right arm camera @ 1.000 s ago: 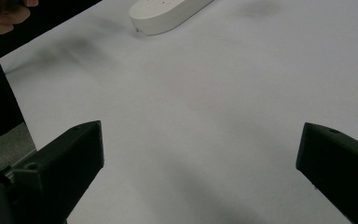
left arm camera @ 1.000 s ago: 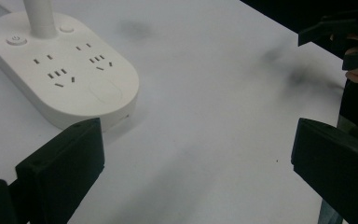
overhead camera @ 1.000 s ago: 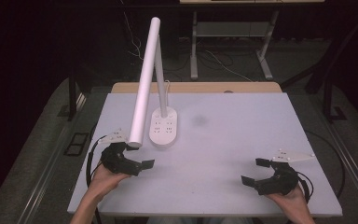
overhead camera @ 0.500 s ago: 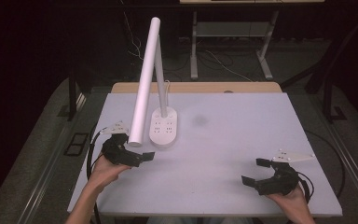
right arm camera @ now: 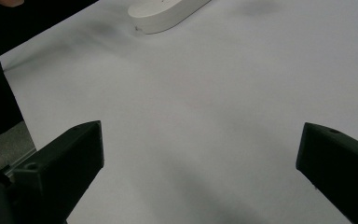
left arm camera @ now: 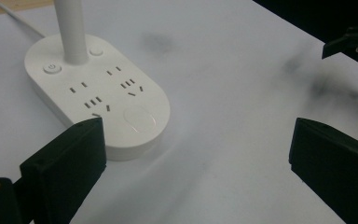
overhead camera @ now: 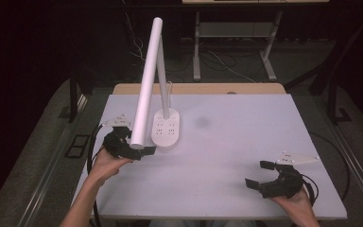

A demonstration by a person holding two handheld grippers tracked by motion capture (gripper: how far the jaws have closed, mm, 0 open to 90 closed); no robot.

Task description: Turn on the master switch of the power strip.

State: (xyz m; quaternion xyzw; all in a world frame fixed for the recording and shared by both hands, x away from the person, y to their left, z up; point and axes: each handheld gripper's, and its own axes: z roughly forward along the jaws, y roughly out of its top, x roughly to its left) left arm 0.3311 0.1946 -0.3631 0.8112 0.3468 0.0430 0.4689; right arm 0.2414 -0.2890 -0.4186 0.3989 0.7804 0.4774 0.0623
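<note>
High view: a white desk lamp (overhead camera: 149, 85) is standing on the left part of a white table (overhead camera: 246, 142), its long tube head slanting down toward the person's left.
Lamp base: an oval white block (left arm camera: 98, 93) is carrying socket slots, a power button (left arm camera: 51, 68) and a large oval pad (left arm camera: 140, 119); a white cable (left arm camera: 14, 18) is running off behind it.
Handling: the lamp is probably rigid, smooth plastic, top-heavy because of the long head. The stem (left arm camera: 72, 28) just above the base, or the base edges, seem the safest places to hold; the pad likely needs only a light press.
Left gripper (overhead camera: 132, 150): it is hovering just beside the base's near end, jaws spread wide, grasping nothing.
Right gripper (overhead camera: 269, 175): it is sitting well apart at the table's near right, jaws spread, empty.
View differences: the left gripper view is revealing the sockets and buttons; the high view is giving the full lamp height and both hands.
</note>
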